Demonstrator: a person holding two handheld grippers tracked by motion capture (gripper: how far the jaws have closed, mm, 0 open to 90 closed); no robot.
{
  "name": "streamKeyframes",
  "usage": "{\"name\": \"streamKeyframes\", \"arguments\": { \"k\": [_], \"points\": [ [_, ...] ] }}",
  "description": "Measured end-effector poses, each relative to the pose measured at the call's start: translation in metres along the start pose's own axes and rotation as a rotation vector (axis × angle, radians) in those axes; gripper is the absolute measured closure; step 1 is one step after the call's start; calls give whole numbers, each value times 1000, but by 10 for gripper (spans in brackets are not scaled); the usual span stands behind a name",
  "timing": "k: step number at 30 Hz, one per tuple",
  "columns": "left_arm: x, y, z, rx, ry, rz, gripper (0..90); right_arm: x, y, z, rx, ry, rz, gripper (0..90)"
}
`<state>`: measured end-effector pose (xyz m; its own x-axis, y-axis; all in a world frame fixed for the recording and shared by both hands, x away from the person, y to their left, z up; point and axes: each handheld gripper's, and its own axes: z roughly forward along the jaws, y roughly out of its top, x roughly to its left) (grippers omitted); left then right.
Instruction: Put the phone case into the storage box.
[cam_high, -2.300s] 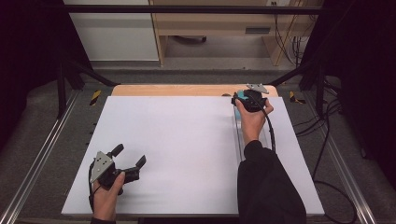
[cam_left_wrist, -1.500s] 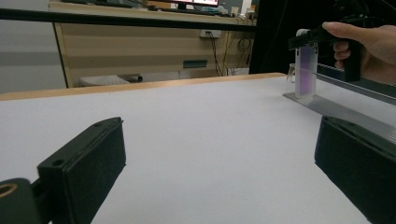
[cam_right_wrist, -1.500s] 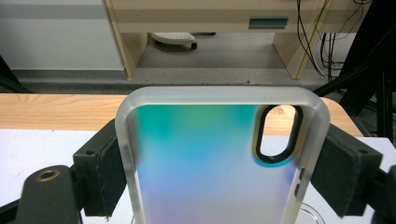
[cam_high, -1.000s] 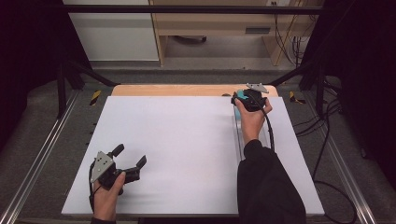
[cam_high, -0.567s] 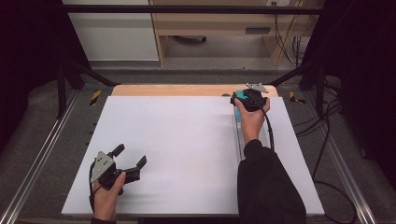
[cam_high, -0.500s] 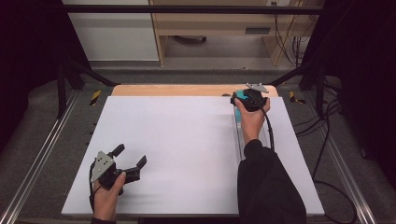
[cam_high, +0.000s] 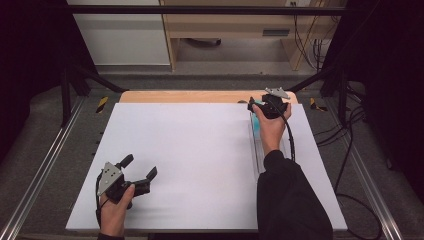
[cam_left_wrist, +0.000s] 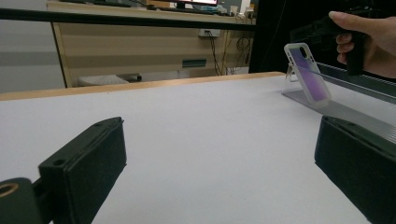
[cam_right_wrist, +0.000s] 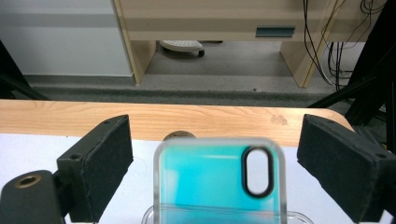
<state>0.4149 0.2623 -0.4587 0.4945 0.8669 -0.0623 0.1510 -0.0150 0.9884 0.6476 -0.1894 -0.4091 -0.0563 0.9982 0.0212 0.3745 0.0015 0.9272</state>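
Phone case (cam_right_wrist: 217, 179), teal, propped on clear stand (cam_left_wrist: 312, 97) at upper right of the white table (cam_high: 200, 150). Right gripper (cam_high: 270, 106) spread wide around it, not touching. Left gripper (cam_high: 137, 169) lower left, jaws apart, empty.

Left hand (cam_high: 116, 207) comes in at the near left corner of the surface (cam_high: 200, 150), bare forearm barely past the near edge, gripping the left gripper (cam_high: 138, 168). Gripper sits low over the surface, pointing far-right, jaws spread wide with a clear gap between them; the left gripper view confirms it, one pad at each side of frame.

Right arm in a dark sleeve (cam_high: 287, 200) reaches up the right side to the far right edge. Right hand (cam_high: 269, 131) wraps the handle of the right gripper (cam_high: 265, 102), which points away from the person. Right gripper view shows its jaws wide apart too, pads not touching anything.
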Motion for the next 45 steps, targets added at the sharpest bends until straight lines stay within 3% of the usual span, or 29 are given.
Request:
{"name": "streamKeyframes", "arguments": {
  "k": [17,30,45],
  "points": [
    [-1,0,1,2,-6,1,16,-4,8,-13,-2,18,-4,82],
    [0,0,0,0,1,2,16,4,9,-19,55,50,16,52],
    [0,0,0,1,1,3,8,2,11,-28,103,69,17,54]
  ]
}}
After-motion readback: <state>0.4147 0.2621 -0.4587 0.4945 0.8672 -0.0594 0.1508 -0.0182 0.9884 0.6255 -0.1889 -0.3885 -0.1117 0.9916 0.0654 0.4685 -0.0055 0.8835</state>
